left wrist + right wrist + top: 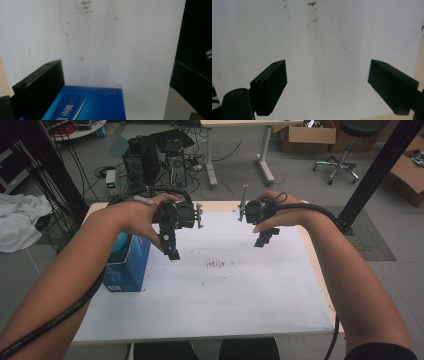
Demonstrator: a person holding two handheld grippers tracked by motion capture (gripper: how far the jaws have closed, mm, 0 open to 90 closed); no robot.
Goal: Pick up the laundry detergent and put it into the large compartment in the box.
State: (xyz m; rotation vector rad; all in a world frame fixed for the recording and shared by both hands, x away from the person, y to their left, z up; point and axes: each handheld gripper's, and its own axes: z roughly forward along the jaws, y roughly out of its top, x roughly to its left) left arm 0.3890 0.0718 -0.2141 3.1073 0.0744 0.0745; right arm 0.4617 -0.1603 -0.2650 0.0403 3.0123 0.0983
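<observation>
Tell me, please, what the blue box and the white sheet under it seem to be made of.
The blue box looks like thin printed cardboard with a slightly glossy coat: sharp folded edges, white lettering, a soft sheen in the left gripper view. The white sheet looks like matte paper or thin board, flat, with small dark marks; which one, I cannot tell.

Left hand-held gripper [171, 251] jaws wide apart, right hand-held gripper [262, 240] likewise, both forearms extended forward
</observation>
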